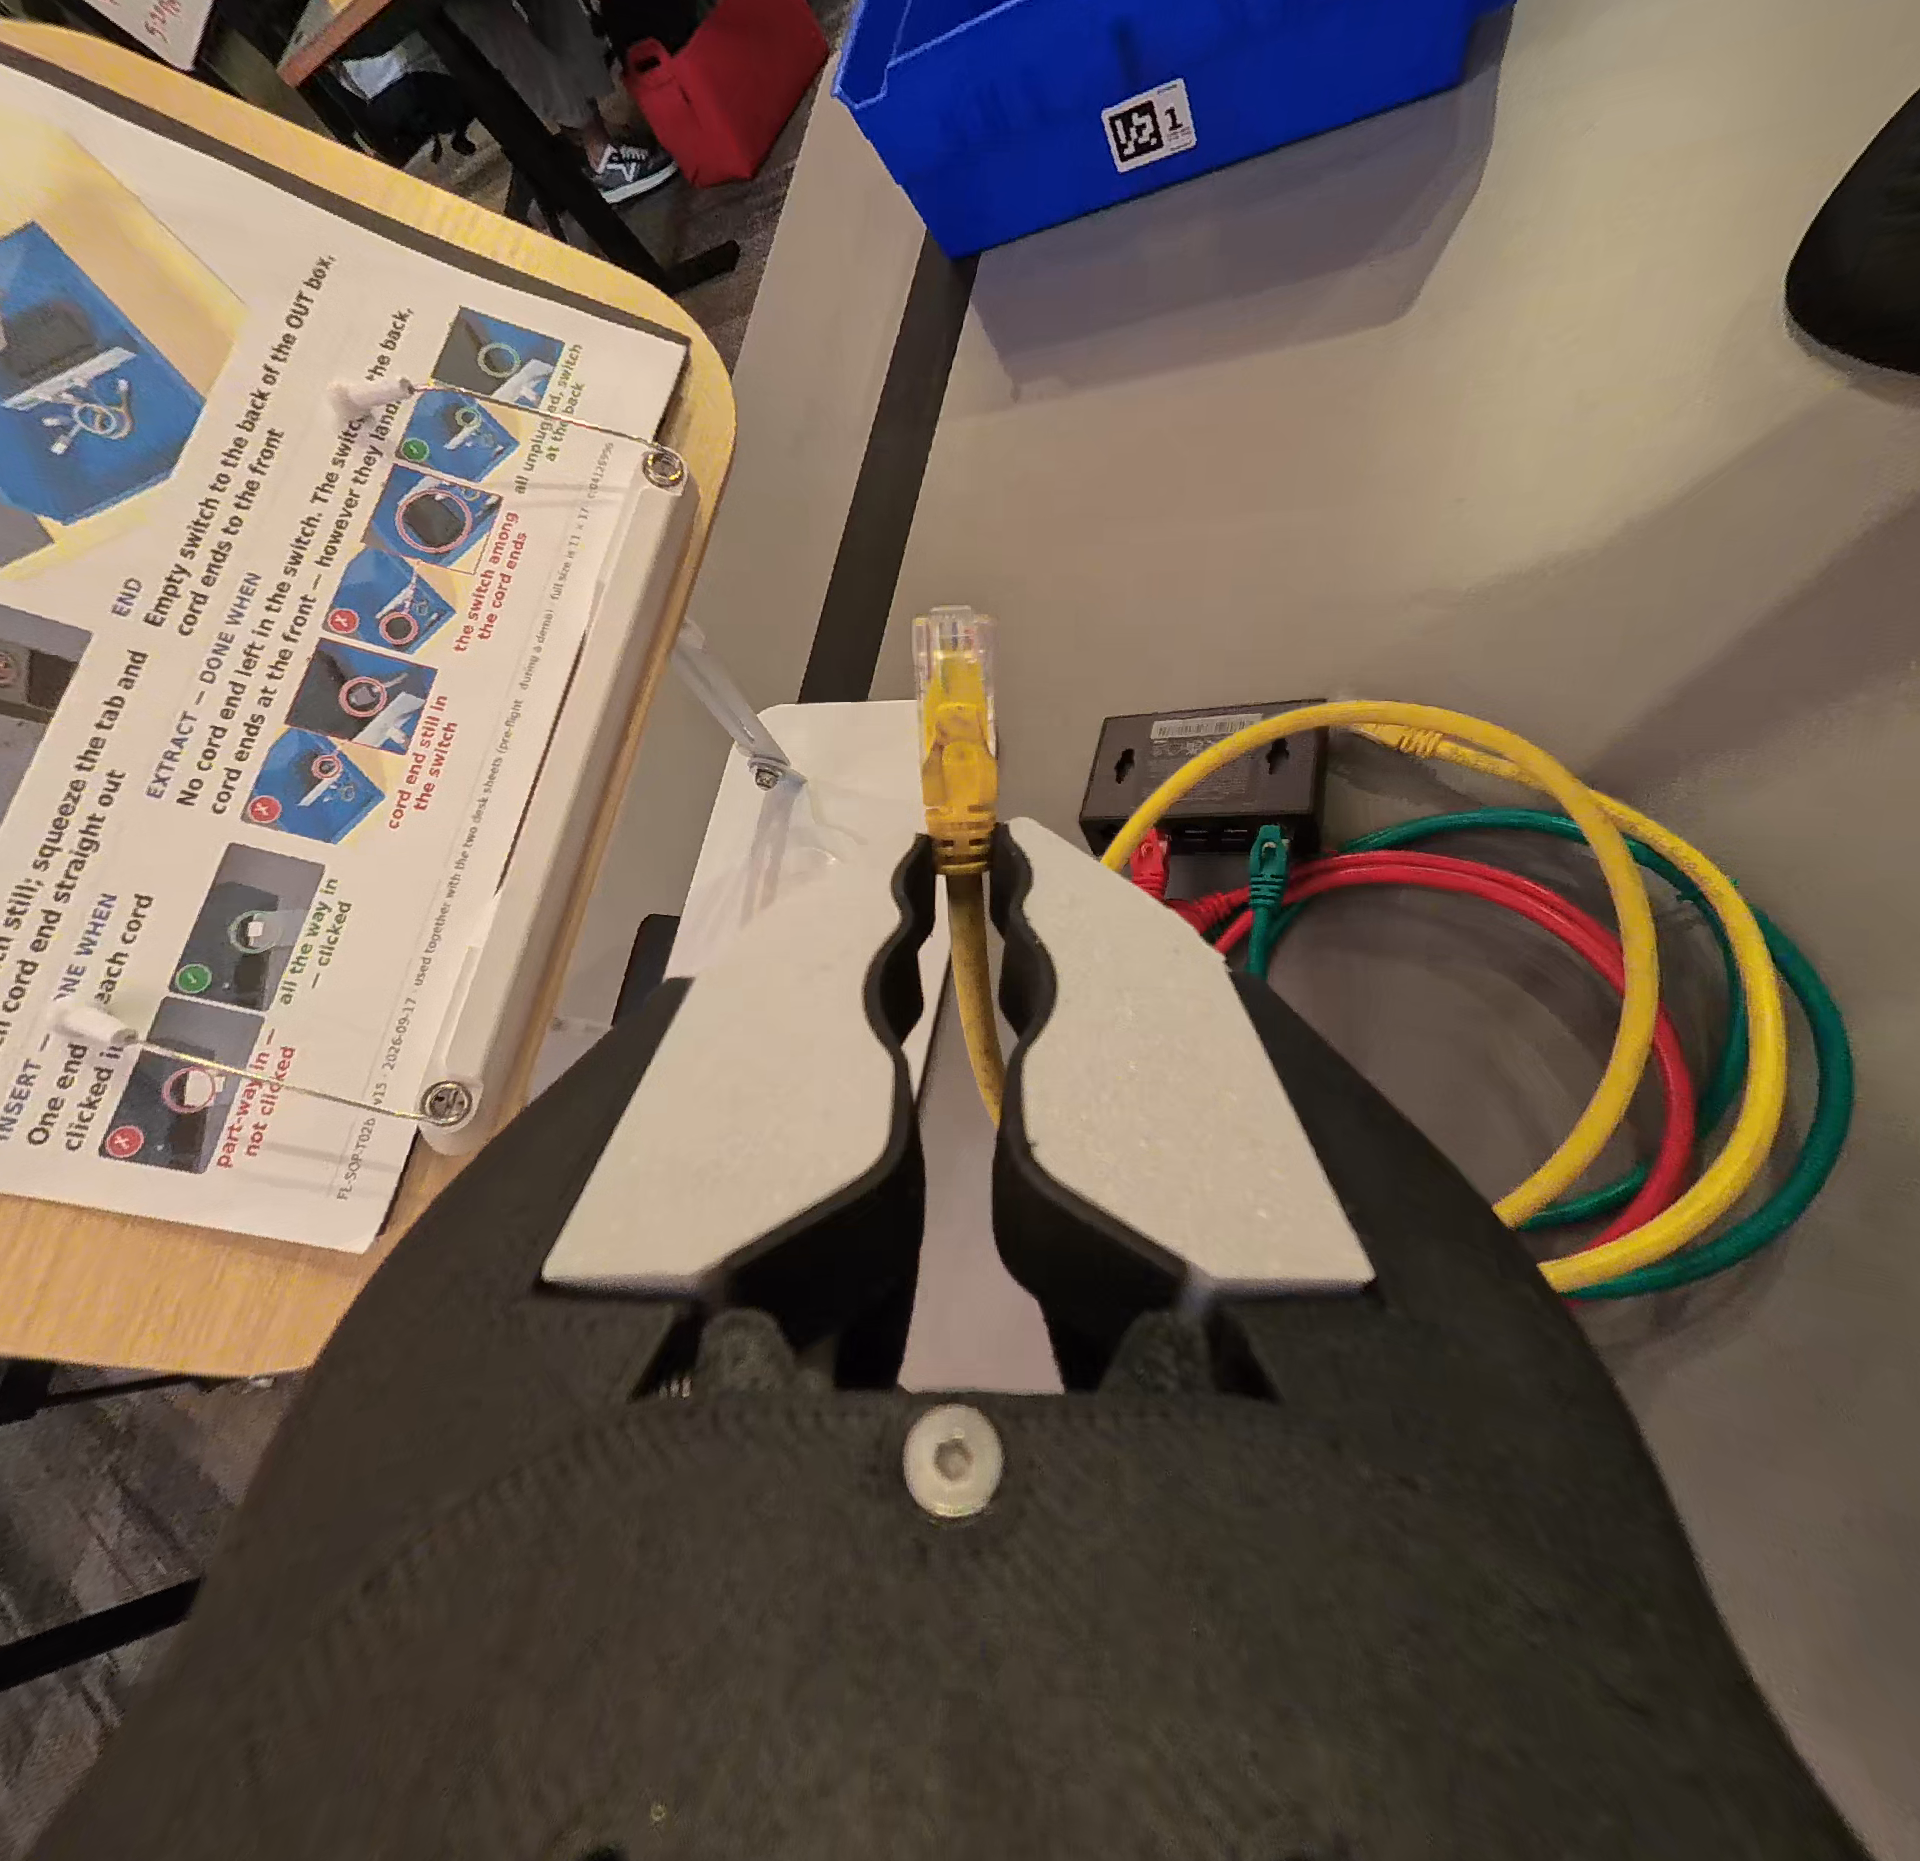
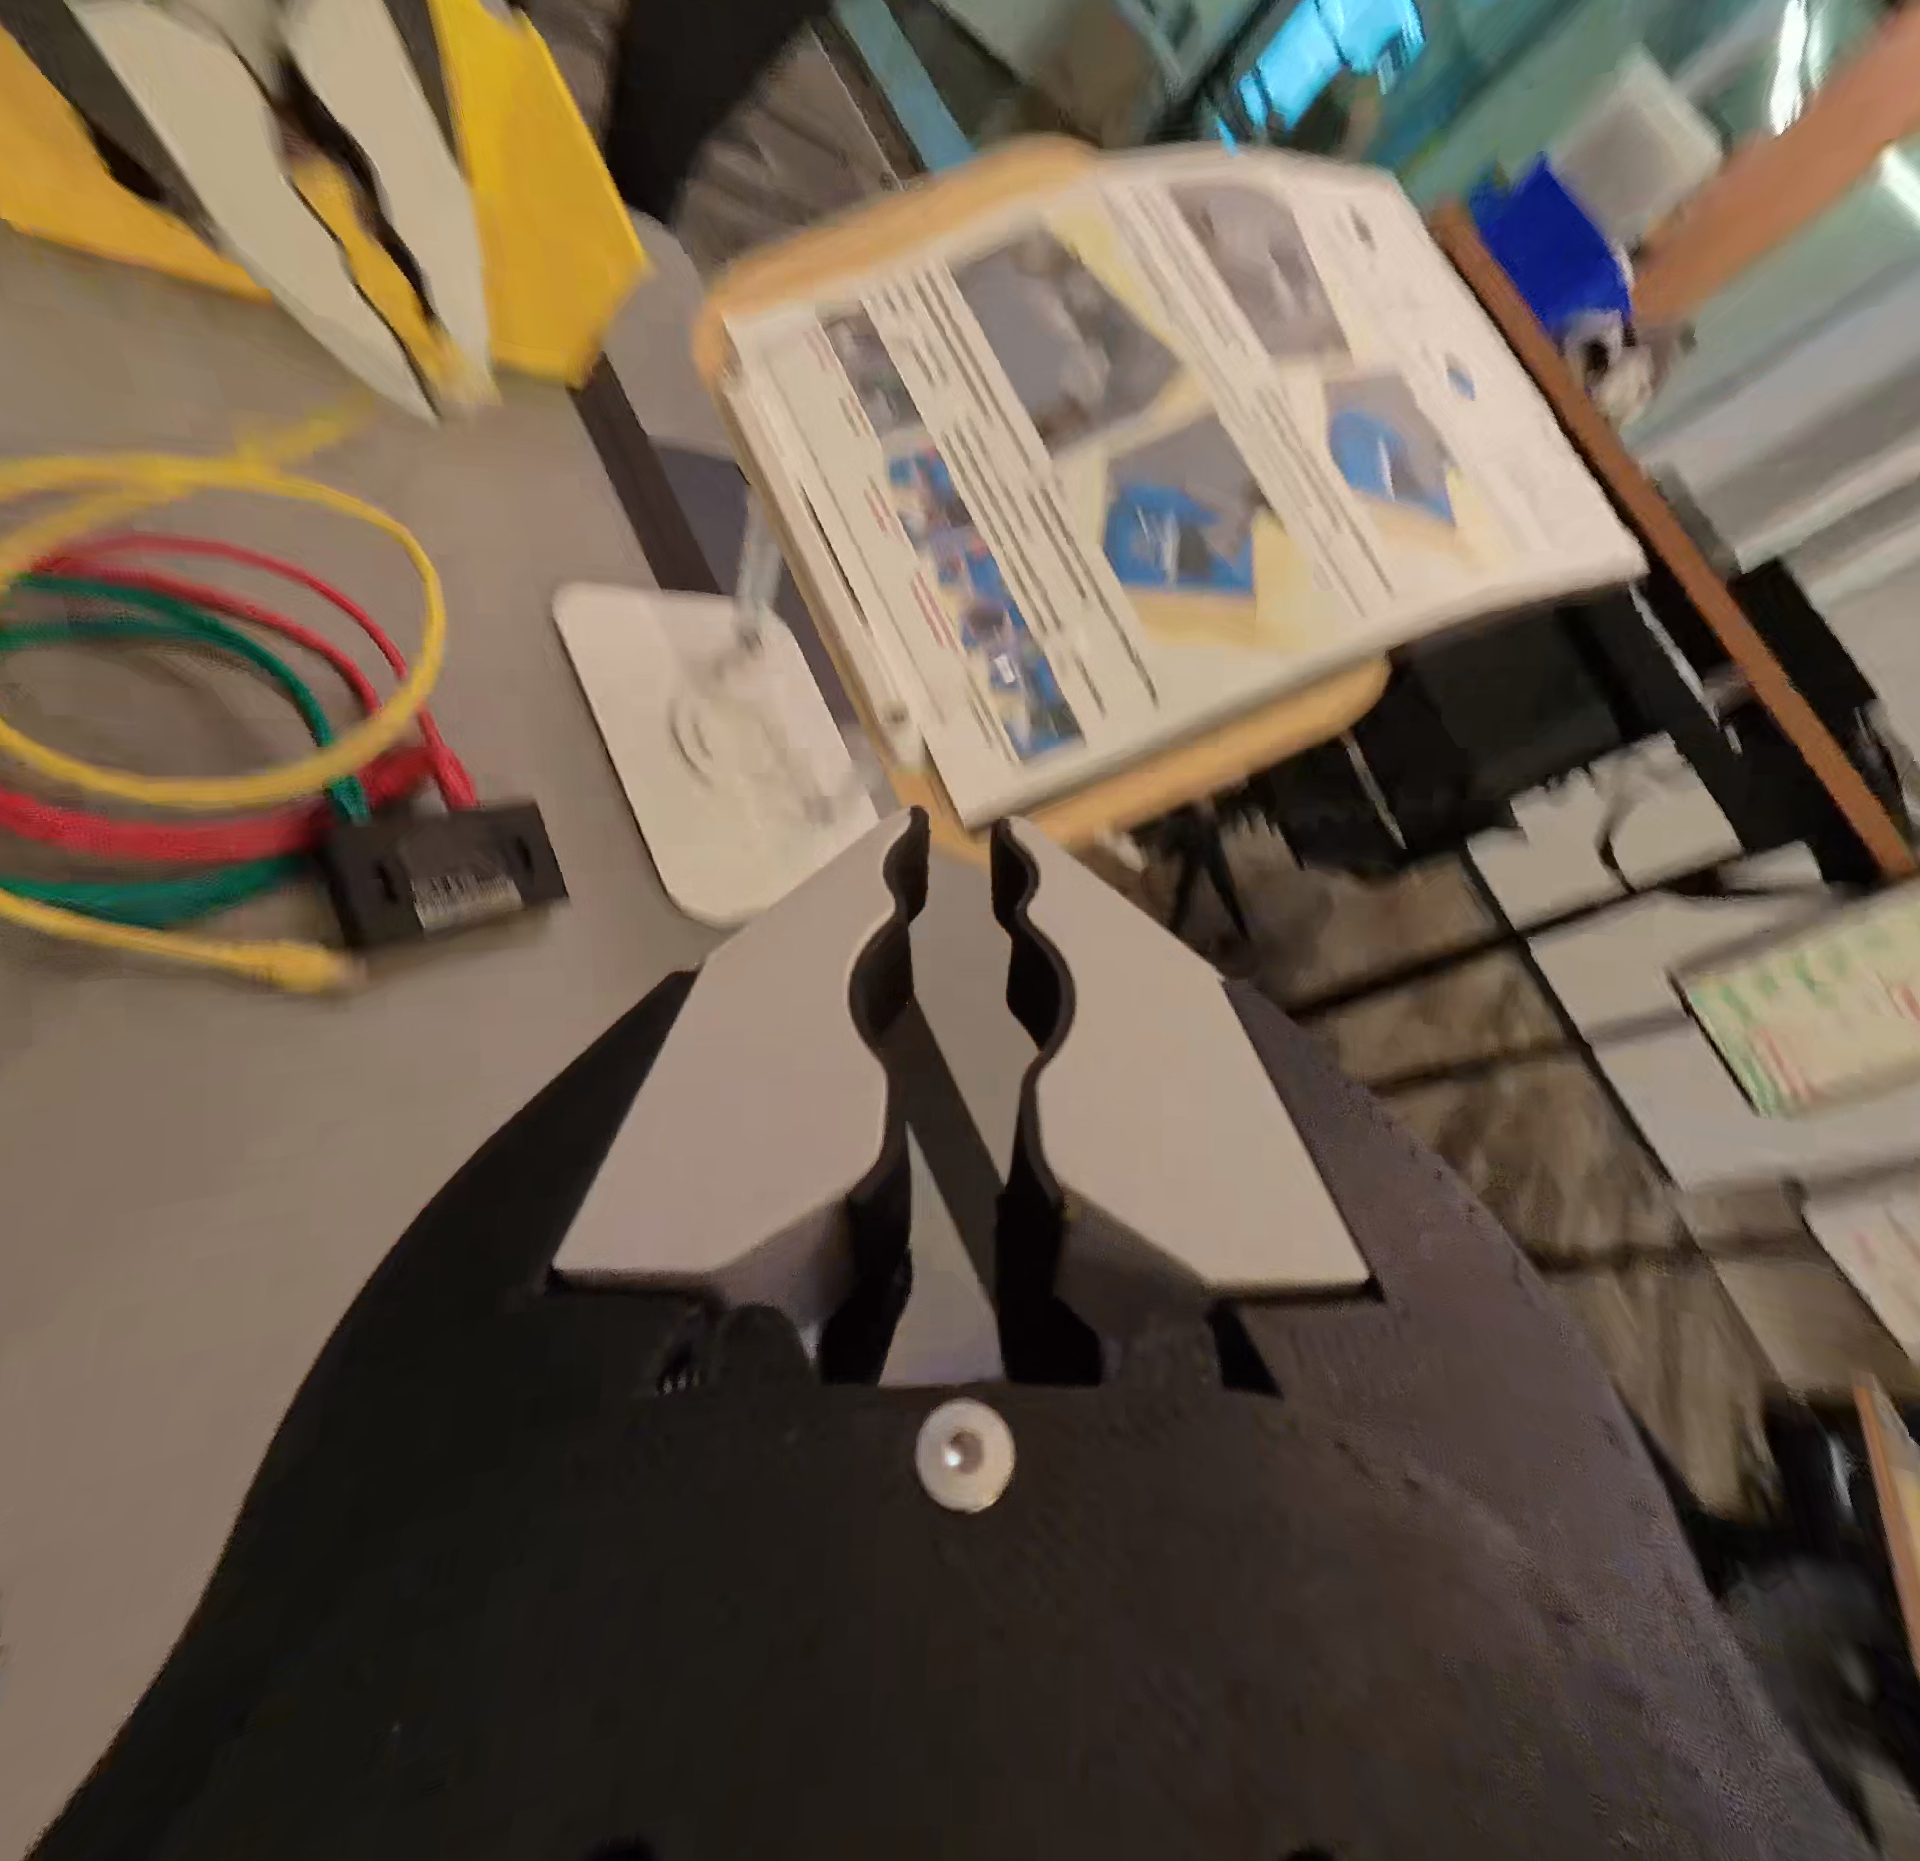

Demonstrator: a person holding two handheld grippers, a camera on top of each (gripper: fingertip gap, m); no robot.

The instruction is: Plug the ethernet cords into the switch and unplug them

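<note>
My left gripper (image 1: 961, 855) is shut on the yellow cord (image 1: 977, 990) just behind its plug (image 1: 954, 668), which points away from me above the grey table. The black switch (image 1: 1205, 772) lies to the right with a red plug (image 1: 1148, 861) and a green plug (image 1: 1268, 861) in its ports. The yellow cord's other end (image 1: 1403, 739) lies loose by the switch. The red, green and yellow cords coil together (image 1: 1704, 1063). My right gripper (image 2: 958, 845) is empty, its jaws nearly together; its view is blurred. There the switch (image 2: 447, 876) lies at the left, the left gripper (image 2: 436, 377) above it.
A blue bin (image 1: 1039, 149) stands at the back of the table. An instruction sheet on a tilted wooden stand (image 1: 312, 668) with a white base (image 1: 821, 762) sits left of the switch. A yellow bin (image 2: 540, 232) is behind the left gripper. The table edge (image 1: 883, 461) runs past the stand. Tip to tip, the grippers are about 25 centimeters apart. To the switch (image 2: 447, 876): left tips about 20 centimeters, right tips about 30 centimeters.
</note>
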